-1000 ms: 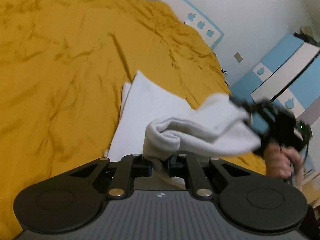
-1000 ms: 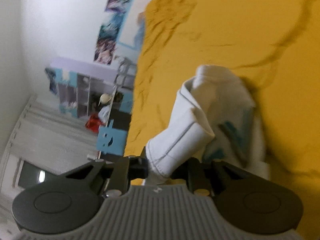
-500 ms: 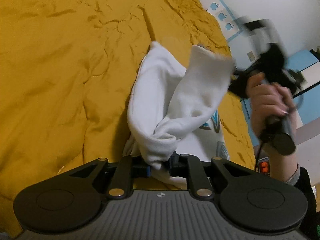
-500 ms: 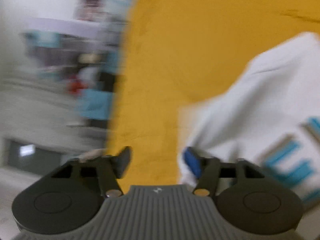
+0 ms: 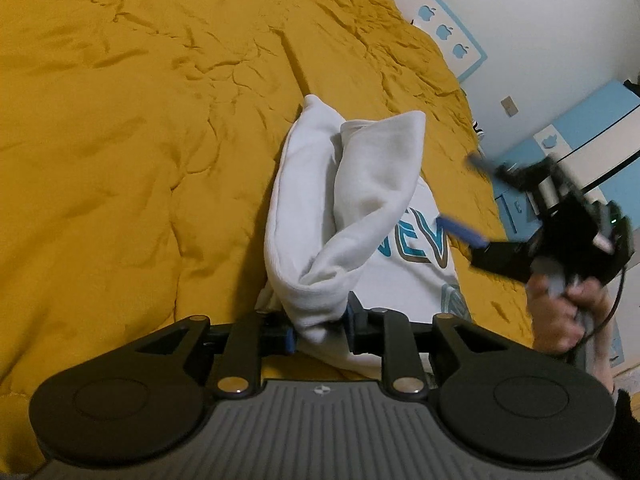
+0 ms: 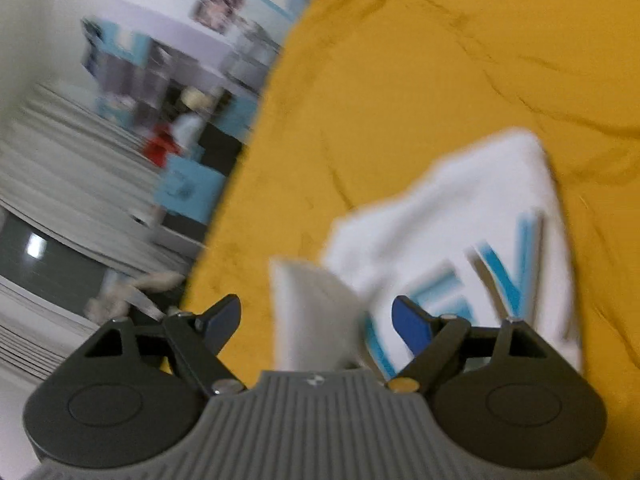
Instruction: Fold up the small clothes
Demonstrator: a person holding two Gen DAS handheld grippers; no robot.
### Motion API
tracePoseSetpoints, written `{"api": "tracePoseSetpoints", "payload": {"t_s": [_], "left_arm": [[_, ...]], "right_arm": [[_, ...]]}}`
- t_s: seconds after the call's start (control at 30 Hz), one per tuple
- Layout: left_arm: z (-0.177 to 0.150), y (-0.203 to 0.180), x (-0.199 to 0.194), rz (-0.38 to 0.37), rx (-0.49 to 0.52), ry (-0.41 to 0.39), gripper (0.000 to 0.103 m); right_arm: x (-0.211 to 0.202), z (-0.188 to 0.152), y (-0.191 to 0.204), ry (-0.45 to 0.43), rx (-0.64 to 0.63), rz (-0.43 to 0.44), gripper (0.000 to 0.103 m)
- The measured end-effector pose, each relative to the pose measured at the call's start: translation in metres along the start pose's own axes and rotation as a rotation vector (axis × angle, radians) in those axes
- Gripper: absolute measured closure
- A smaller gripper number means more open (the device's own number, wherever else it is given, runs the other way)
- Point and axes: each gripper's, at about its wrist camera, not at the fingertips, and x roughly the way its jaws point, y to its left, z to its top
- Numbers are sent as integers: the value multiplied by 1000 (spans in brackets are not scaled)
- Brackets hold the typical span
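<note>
A wrinkled yellow bedspread (image 5: pixel 140 128) fills the view, with blue-and-white cabinets (image 5: pixel 580 128) beyond. One white garment (image 5: pixel 352 208) (teal lettering) lies there. The left gripper (image 5: pixel 318 326) pinches its folded sleeve; the right gripper (image 6: pixel 316 320), spread wide, hovers just beside the garment.

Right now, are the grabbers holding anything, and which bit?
The left gripper pinches the white shirt at its folded sleeve's near end. The right gripper is open, holding nothing.
</note>
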Motion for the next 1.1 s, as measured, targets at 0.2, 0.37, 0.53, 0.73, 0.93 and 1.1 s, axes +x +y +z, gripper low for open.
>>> {"api": "tracePoseSetpoints", "payload": {"t_s": [0.2,0.37,0.53,0.73,0.93,1.1], "left_arm": [[0,-2,-1,15,5,-4,75],[-3,-8,-9,74,79,-28,75],[-8,-17,-17,114,186,-56,71],[0,-17,-53,-96,242,-37,47],[17,-16,-80,-223,196,-139,28],[33,-16,-43,2,188,-137,15]], "right_arm": [[54,-34,28,171,-146,-96,70],[113,-44,61,131,-162,-91,90],[140,-59,59,183,33,111,82],[15,-40,35,-65,11,270,36],[-116,-30,-30,-191,-14,107,23],[-138,-49,-88,-61,37,-84,21]]}}
